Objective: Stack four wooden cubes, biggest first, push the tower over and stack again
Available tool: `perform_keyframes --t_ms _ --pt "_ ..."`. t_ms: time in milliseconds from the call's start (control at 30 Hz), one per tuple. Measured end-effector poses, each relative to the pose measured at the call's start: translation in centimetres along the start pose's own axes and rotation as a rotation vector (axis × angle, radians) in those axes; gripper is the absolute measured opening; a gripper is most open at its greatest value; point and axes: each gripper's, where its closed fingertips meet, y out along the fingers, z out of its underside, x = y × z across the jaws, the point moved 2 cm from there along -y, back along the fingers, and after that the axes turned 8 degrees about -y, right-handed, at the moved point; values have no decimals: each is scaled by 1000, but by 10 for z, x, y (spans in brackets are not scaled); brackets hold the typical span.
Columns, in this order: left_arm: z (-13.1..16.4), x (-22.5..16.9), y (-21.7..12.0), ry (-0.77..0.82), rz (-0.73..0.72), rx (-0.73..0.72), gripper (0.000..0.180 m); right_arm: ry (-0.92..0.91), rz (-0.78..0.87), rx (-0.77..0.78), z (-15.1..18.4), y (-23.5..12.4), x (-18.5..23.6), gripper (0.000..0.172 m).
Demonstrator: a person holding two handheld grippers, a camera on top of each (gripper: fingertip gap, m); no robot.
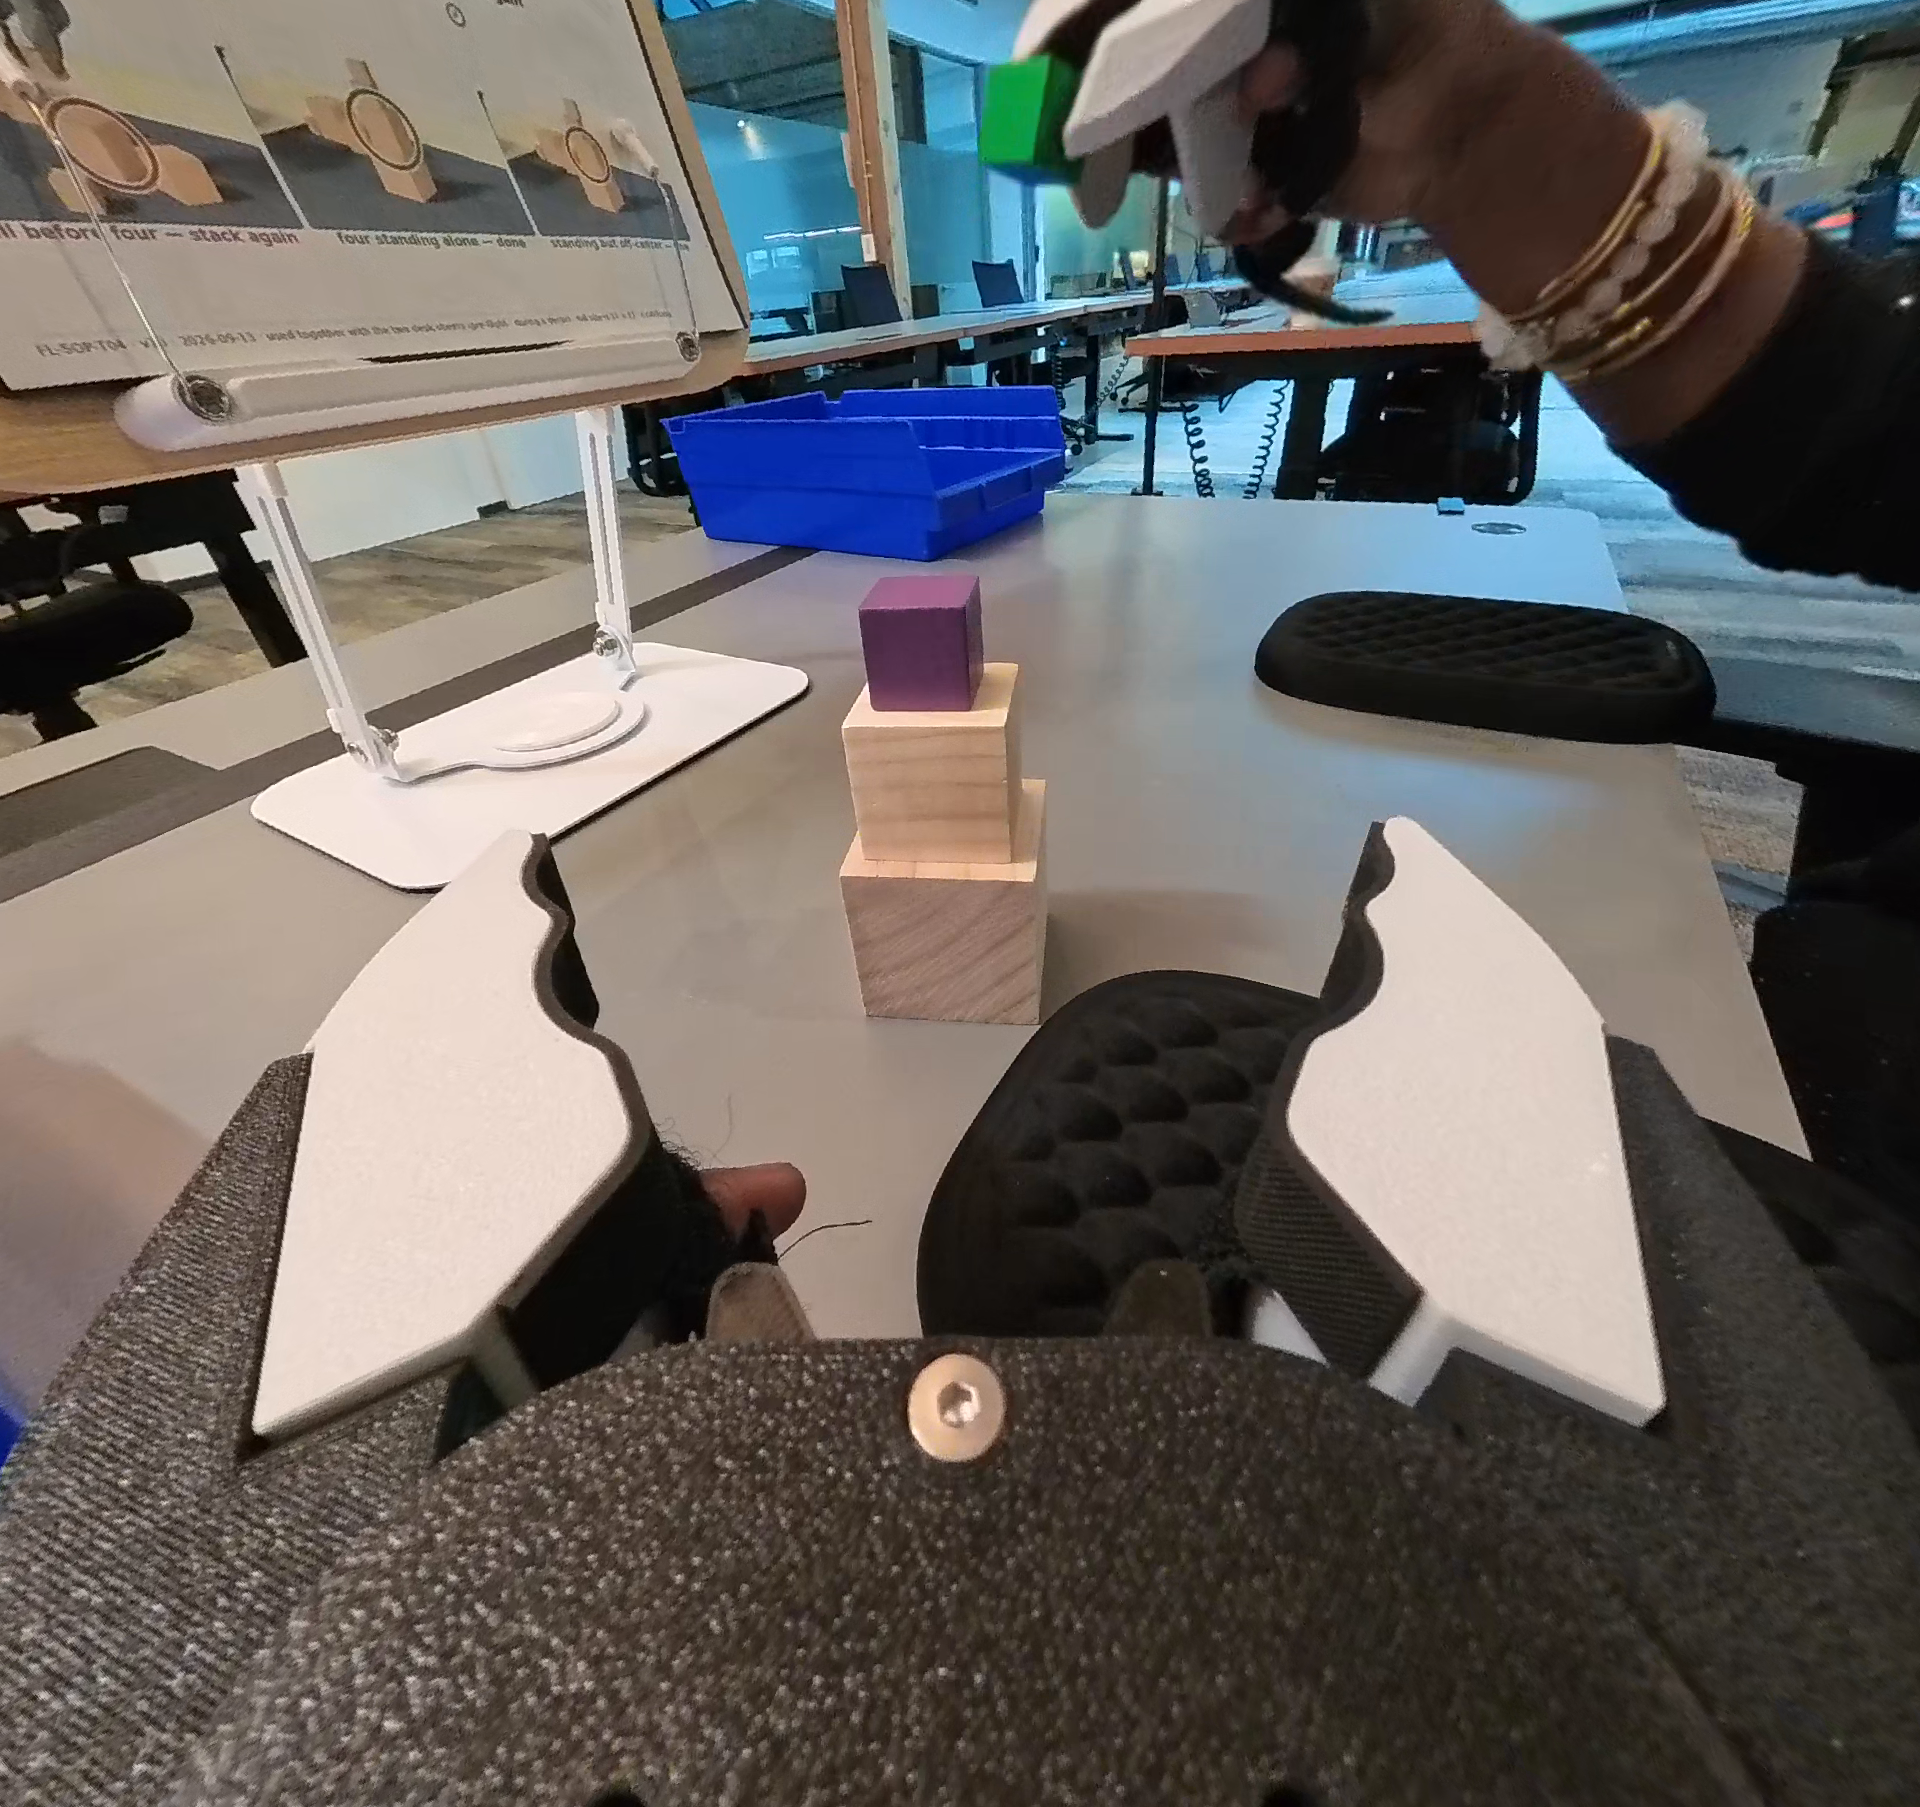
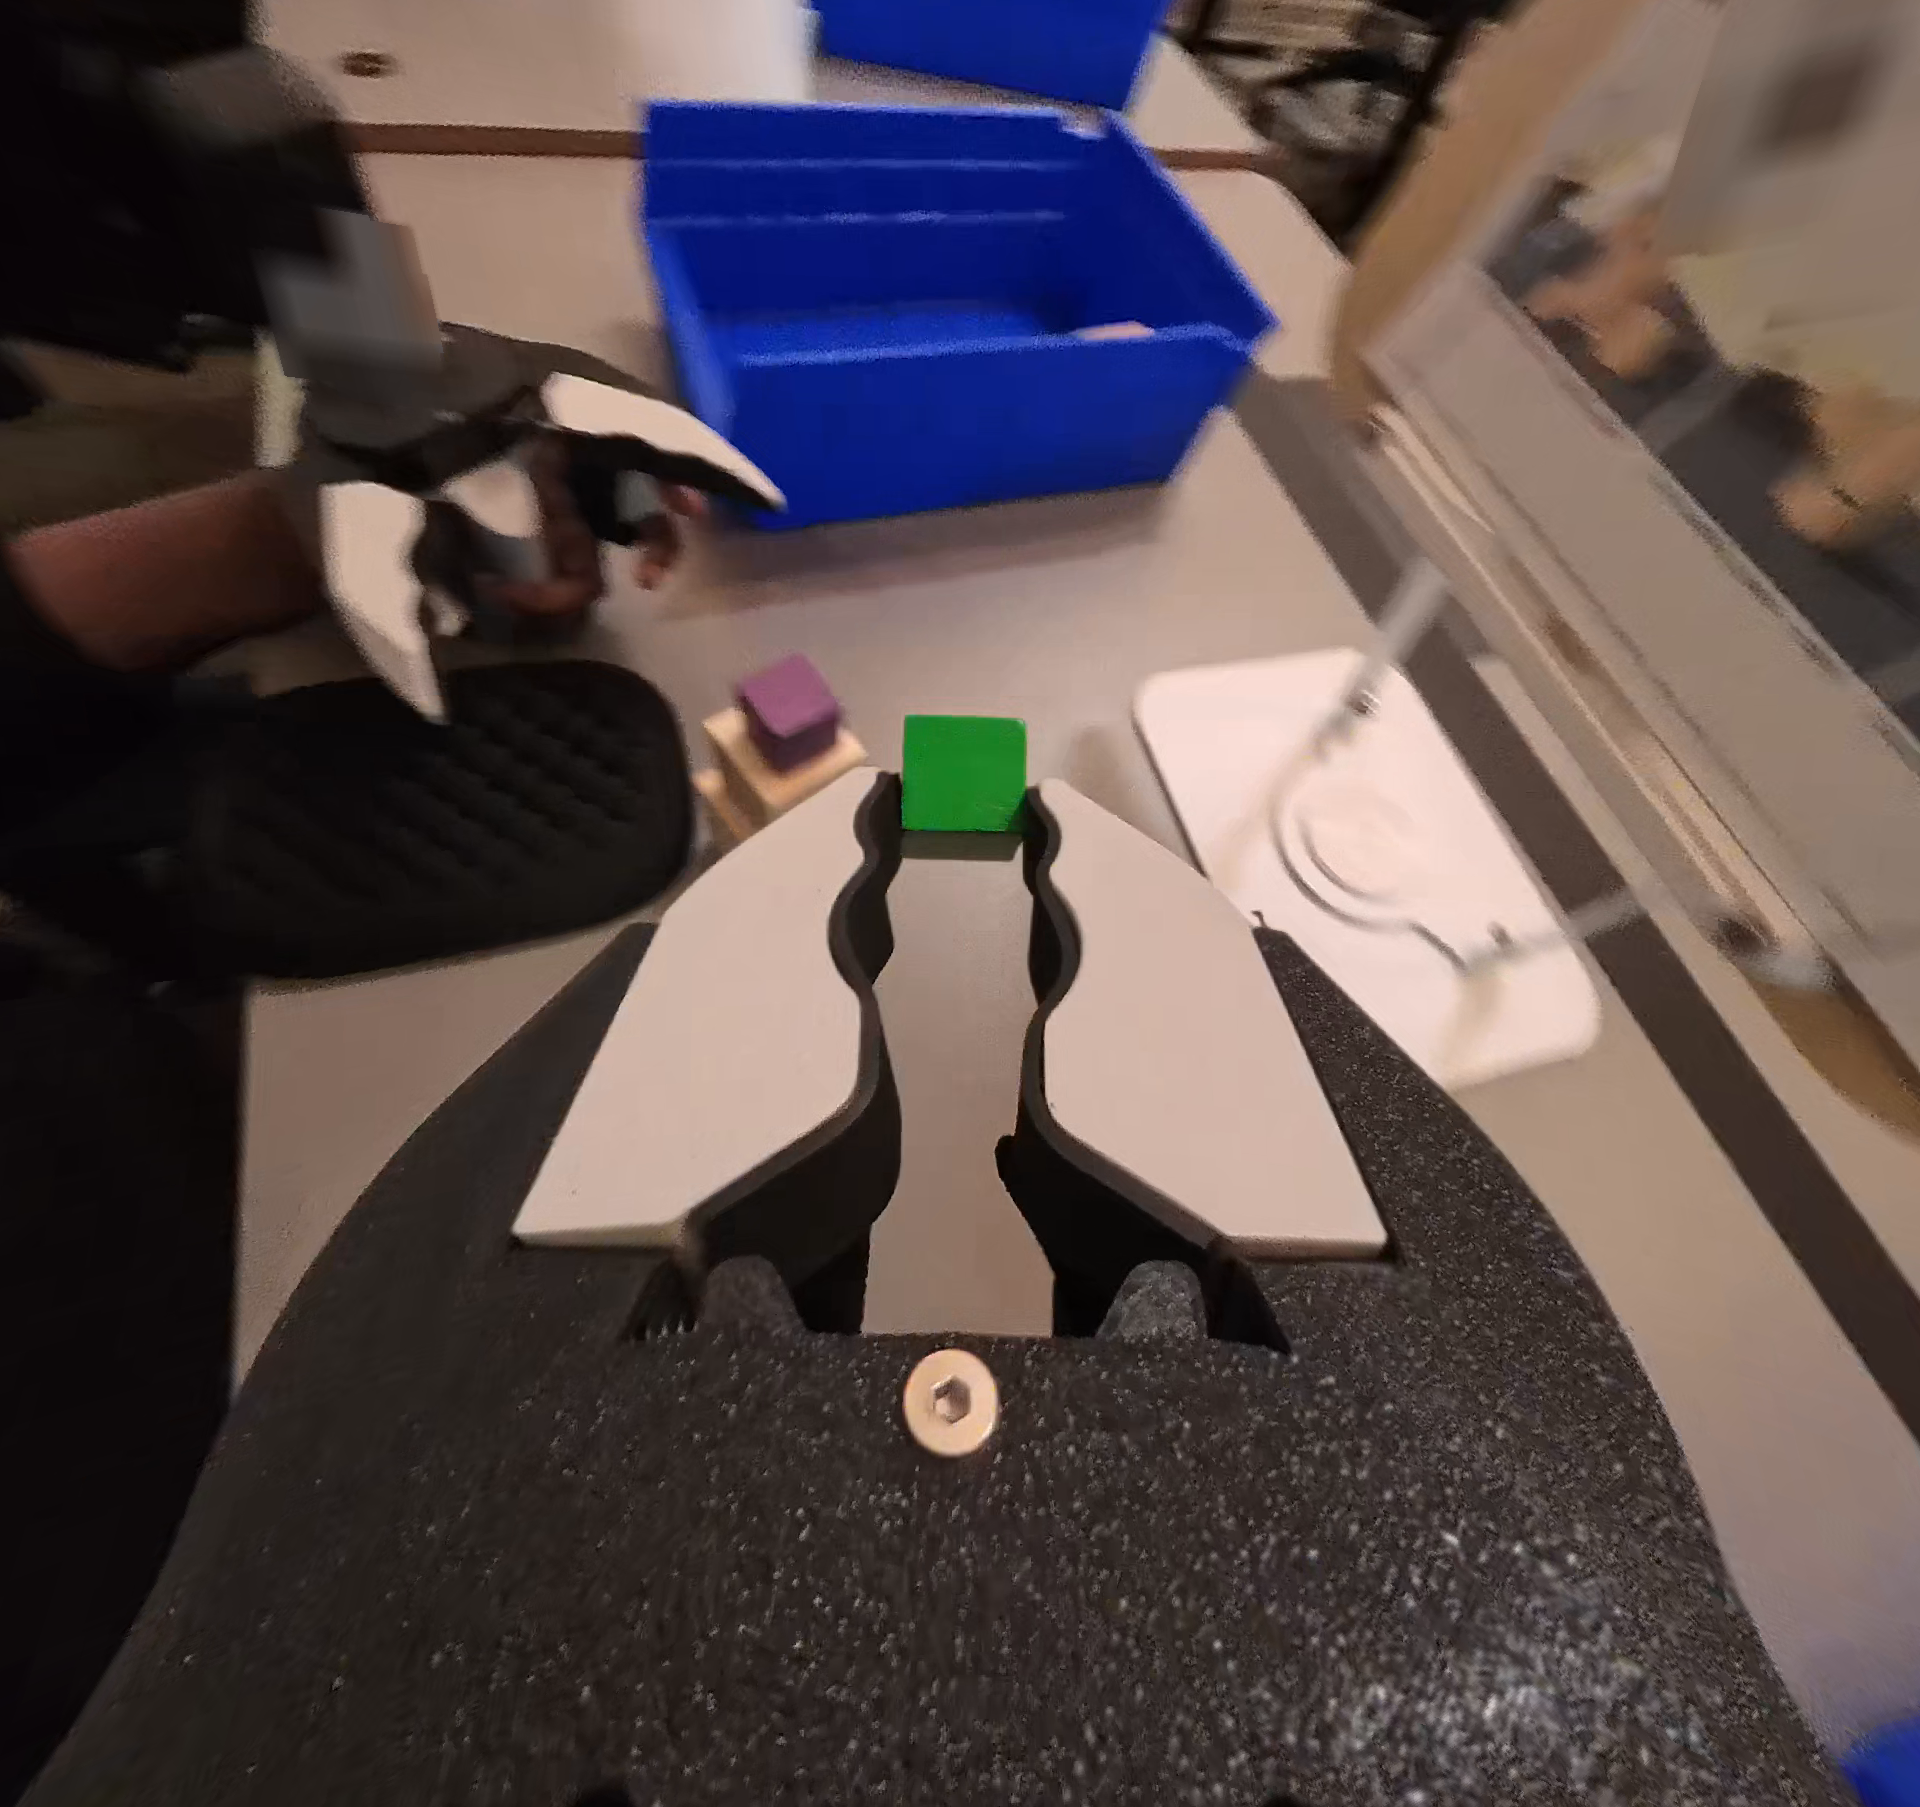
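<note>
The green cube (image 2: 963, 773) sits pinched at the very tips of the right gripper (image 2: 961, 807), both fingers (image 2: 1117, 884) pressed on its side faces, most of its body poking out past them. It is held high above the surface (image 1: 1299, 822), up and off to the side of a three-block stack: a purple cube (image 1: 921, 640) on a pale wooden block (image 1: 928, 781) on a larger wooden block (image 1: 940, 947). From the right fingers the stack lies down and to their left. The cube has no long axis to speak of; one flat face looks back along the fingers and its edges run roughly square to them. I would judge the hold shallow, so a knock or a twist could let it slip out. The stack is stepped off-centre, each block shifted from the one below, so a bump might topple it. The left gripper (image 1: 961, 884) rests low with fingers (image 1: 457, 1082) spread wide and bare, the stack just ahead between them, a black padded rest (image 1: 1101, 1134) under its right finger. Further off stand a blue bin (image 1: 862, 479) and a white stand (image 1: 520, 770).
</note>
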Motion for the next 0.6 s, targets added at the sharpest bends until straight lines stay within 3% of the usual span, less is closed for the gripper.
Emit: perform_keyframes --t_ms 133,267,500,600 --pt "1 0 1 -1 1 6 137 -111 -243 2 -28 29 33 21" --pt "0 0 0 -1 0 3 137 -222 -471 60 -33 54 64 22" --pt "0 0 0 -6 0 -2 137 -380 -618 203 -17 77 54 22" --pt "0 0 0 -8 1 -2 137 -369 -666 211 -10 85 50 22"
